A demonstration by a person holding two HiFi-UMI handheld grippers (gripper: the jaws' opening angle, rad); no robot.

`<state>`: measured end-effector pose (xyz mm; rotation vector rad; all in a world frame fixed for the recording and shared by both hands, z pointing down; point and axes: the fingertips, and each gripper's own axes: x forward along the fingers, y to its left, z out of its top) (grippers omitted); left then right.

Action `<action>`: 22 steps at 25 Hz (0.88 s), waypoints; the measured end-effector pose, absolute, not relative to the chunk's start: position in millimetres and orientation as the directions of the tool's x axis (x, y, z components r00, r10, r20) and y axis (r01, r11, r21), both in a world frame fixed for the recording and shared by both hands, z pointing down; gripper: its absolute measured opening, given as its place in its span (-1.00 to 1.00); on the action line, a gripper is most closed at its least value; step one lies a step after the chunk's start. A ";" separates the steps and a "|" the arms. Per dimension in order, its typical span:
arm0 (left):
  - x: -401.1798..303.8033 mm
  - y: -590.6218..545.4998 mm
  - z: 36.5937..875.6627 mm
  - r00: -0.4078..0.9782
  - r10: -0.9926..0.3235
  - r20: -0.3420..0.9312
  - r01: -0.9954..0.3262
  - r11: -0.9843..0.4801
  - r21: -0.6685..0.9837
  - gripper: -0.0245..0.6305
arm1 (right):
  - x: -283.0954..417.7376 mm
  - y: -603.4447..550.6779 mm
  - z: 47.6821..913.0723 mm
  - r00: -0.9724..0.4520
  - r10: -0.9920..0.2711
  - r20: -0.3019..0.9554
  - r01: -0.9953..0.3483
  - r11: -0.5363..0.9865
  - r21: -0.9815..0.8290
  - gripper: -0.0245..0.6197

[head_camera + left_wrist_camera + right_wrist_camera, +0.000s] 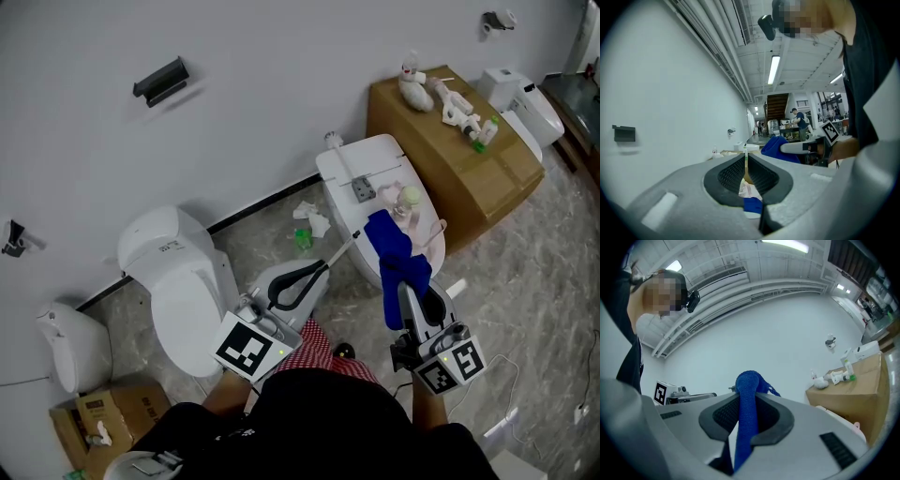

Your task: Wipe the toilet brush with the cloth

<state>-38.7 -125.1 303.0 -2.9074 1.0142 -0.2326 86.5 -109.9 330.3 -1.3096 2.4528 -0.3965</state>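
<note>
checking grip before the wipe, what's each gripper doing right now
left gripper: closed on the toilet brush handle
right gripper: closed on the blue cloth

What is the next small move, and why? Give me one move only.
Probably slide the blue cloth along the toilet brush handle toward the left gripper. The left gripper is shut on the thin handle, the right gripper on the cloth, and the handle's far end appears to meet the cloth.
</note>
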 end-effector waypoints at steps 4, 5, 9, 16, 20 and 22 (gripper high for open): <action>-44.3 -135.0 309.7 0.775 -0.617 0.140 -0.611 -0.787 -0.087 -0.91 | 81.0 -118.6 332.7 -0.521 -0.840 -0.155 -0.746 0.535 -0.397 -0.72; -44.8 -136.9 311.9 0.778 -0.611 0.146 -0.605 -0.791 -0.087 -0.91 | 79.8 -120.5 333.7 -0.521 -0.840 -0.152 -0.746 0.535 -0.398 -0.72; -46.7 -142.1 324.6 0.799 -0.573 0.181 -0.562 -0.820 -0.112 -0.91 | 76.1 -128.3 339.5 -0.516 -0.844 -0.144 -0.748 0.527 -0.404 -0.72; -47.6 -158.6 337.4 0.819 -0.529 0.222 -0.516 -0.849 -0.116 -0.91 | 70.2 -142.5 346.3 -0.508 -0.852 -0.129 -0.755 0.512 -0.411 -0.72; -43.3 -164.1 342.5 0.835 -0.500 0.228 -0.492 -0.865 -0.094 -0.91 | 68.0 -148.2 351.9 -0.503 -0.856 -0.118 -0.761 0.503 -0.410 -0.72; -40.2 -165.6 345.7 0.841 -0.487 0.234 -0.479 -0.873 -0.093 -0.91 | 67.7 -150.5 353.9 -0.501 -0.858 -0.114 -0.765 0.501 -0.406 -0.72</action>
